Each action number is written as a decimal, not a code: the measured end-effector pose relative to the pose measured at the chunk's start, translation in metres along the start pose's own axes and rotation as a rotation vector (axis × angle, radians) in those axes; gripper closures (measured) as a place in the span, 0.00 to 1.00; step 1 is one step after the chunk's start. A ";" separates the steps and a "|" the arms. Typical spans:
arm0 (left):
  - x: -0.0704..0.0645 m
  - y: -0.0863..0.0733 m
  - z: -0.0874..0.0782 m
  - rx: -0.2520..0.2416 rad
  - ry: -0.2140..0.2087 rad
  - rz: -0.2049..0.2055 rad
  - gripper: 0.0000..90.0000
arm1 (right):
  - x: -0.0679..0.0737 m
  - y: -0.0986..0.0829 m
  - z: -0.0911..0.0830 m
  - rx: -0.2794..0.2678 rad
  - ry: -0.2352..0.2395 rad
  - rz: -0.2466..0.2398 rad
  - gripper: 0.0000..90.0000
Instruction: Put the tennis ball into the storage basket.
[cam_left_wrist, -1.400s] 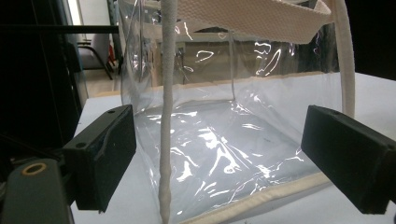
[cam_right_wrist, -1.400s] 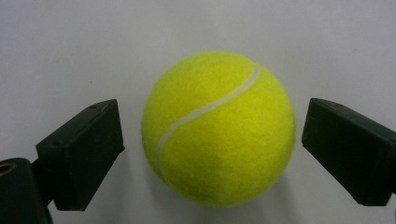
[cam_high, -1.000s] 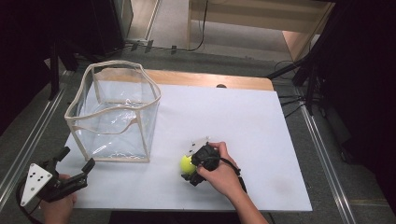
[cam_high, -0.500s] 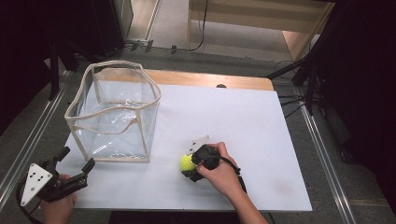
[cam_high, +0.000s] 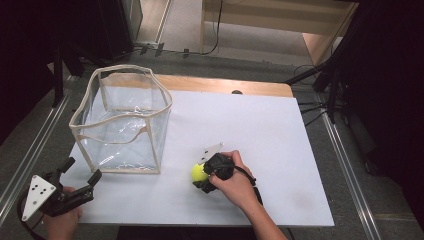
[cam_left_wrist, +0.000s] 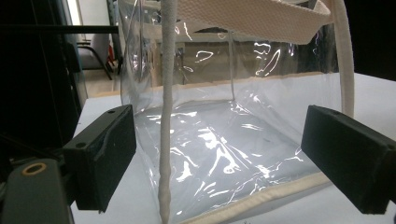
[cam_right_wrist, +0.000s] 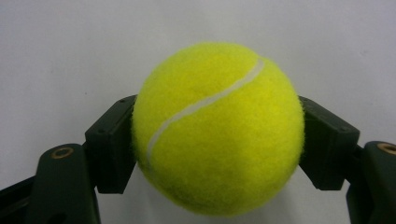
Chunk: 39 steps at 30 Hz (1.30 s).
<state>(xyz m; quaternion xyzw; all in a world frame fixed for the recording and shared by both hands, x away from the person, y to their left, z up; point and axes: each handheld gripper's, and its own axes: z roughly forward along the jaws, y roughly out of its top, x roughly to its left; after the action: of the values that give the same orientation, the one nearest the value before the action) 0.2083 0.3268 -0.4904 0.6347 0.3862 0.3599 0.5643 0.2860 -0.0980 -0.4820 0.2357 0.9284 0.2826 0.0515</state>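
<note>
Overhead, from the high view: white table (cam_high: 280, 145); clear soft-sided bin (cam_high: 122, 120) with cream trim, standing upright at the table's left; tennis ball (cam_high: 198, 172) on the table to the bin's right, near but apart from it, clasped by the right gripper (cam_high: 201, 176) under the right hand (cam_high: 235, 181); left gripper (cam_high: 80, 176) at the table's near-left corner, just short of the bin, held in the left hand (cam_high: 62, 220). Next, left gripper view: jaws spread wide, nothing between them, bin (cam_left_wrist: 233, 116) directly ahead with one cream corner seam (cam_left_wrist: 166, 116) rising between the jaws; bin interior without contents. Lastly, right gripper view: ball (cam_right_wrist: 217, 128) squeezed at its widest part between both jaws, clenched on either flank, white table (cam_right_wrist: 70, 51) beneath. Step judged in hand: lifting the ball for the bin. Advice: grip kept firm at the ball's equator, lift straight up clear of the rim before crossing, release low over the opening to limit bounce; left jaws best closed on the near rim to steady the floppy wall.
</note>
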 end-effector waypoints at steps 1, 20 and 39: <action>0.000 0.000 0.000 0.000 0.000 0.000 0.12 | -0.001 0.002 -0.001 -0.004 0.007 -0.001 0.25; 0.000 0.000 0.000 -0.002 -0.001 -0.005 0.12 | -0.006 0.033 -0.006 -0.029 0.037 -0.023 0.26; 0.000 0.000 0.000 -0.003 -0.002 -0.006 0.12 | -0.008 0.060 -0.007 -0.058 0.062 -0.051 0.26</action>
<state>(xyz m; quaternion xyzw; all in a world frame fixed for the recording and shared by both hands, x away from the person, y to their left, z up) 0.2084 0.3270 -0.4904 0.6330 0.3871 0.3579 0.5669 0.3160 -0.0617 -0.4431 0.2013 0.9267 0.3152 0.0365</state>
